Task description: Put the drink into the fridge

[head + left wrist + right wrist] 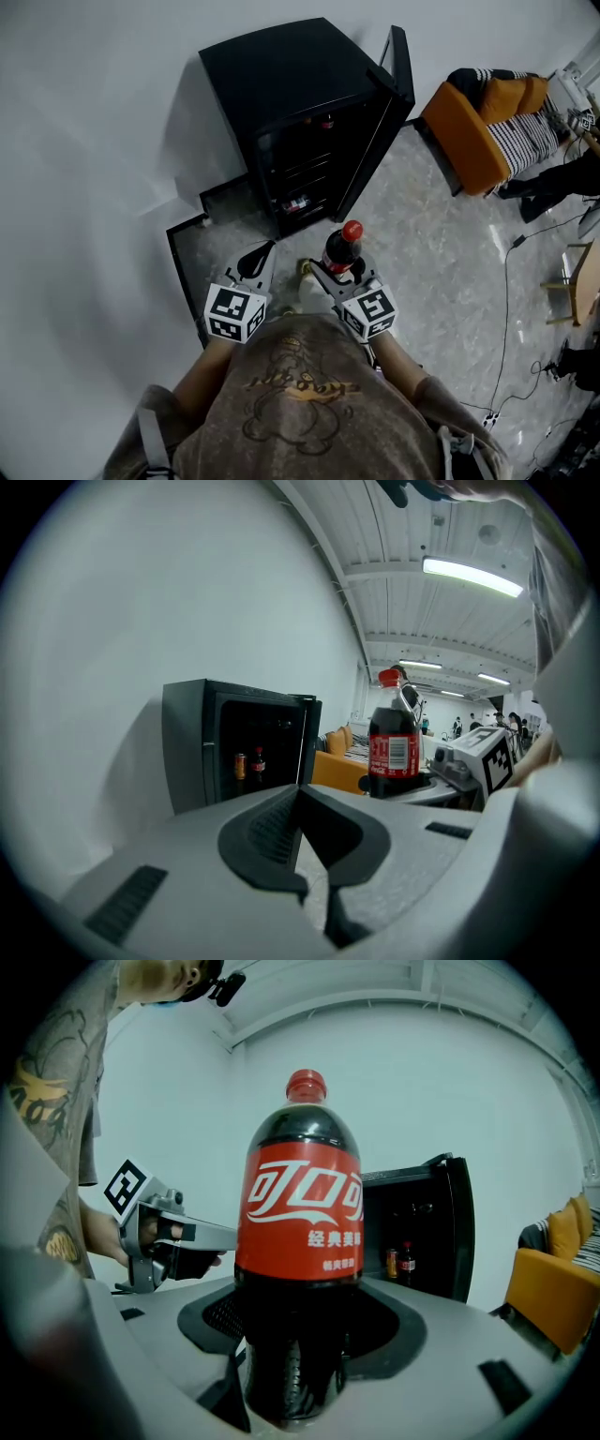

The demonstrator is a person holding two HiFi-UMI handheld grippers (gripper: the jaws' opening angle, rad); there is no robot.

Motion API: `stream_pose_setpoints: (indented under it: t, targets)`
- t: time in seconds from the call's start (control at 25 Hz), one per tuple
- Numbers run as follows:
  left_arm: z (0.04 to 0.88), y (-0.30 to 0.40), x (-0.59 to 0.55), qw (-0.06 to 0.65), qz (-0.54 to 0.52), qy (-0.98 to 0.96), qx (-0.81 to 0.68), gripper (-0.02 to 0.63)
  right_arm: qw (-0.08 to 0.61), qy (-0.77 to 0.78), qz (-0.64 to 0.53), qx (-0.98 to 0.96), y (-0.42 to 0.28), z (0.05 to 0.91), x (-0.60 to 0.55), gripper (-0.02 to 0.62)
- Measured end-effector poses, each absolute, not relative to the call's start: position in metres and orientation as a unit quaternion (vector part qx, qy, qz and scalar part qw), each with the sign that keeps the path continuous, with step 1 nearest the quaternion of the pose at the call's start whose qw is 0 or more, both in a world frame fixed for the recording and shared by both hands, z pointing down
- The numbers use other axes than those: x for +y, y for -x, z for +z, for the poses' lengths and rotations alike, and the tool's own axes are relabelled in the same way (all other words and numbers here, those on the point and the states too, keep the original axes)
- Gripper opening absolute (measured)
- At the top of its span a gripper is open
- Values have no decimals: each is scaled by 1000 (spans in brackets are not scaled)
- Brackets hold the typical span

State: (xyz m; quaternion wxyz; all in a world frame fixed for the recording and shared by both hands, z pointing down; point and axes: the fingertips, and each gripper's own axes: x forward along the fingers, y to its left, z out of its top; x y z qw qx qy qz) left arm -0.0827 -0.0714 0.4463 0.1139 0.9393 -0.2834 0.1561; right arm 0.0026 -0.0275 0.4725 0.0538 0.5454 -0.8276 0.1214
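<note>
1. Right claw [295, 1377] pinches the cola bottle [302, 1213], upright, just in front of the open fridge [291, 103].
2. Left claw [302, 810] pressed together, empty, also before the fridge.
3. Inside the fridge: can [240, 764], small bottle [259, 761].

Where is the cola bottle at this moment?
In the head view the cola bottle stands upright near centre frame, clamped in the right gripper, just in front of the open black fridge.

Cola bottle [343, 246] before open fridge [298, 92]
</note>
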Motion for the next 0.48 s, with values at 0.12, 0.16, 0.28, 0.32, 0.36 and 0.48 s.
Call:
stream_pose_setpoints:
  t: [0.12,0.16,0.28,0.32,0.36,0.48]
  targets:
    - [446,77,-79,117,155,-940,-282,5,58,-538,120,-832,-7,477,-40,290]
    - [446,75,-81,117,155,-940,-281,5,60,-536,120,-833,-9,479,-44,290]
    - [446,68,-91,114,158,-941,-277,5,63,-534,120,-835,-15,484,-59,290]
    - [446,65,-95,113,158,-941,-276,5,64,-533,121,-835,-17,485,-64,290]
    - [445,63,-98,113,158,-941,-276,5,64,-532,121,-836,-20,486,-69,290]
    - [444,54,-108,110,160,-942,-275,5,63,-527,122,-838,-27,489,-81,290]
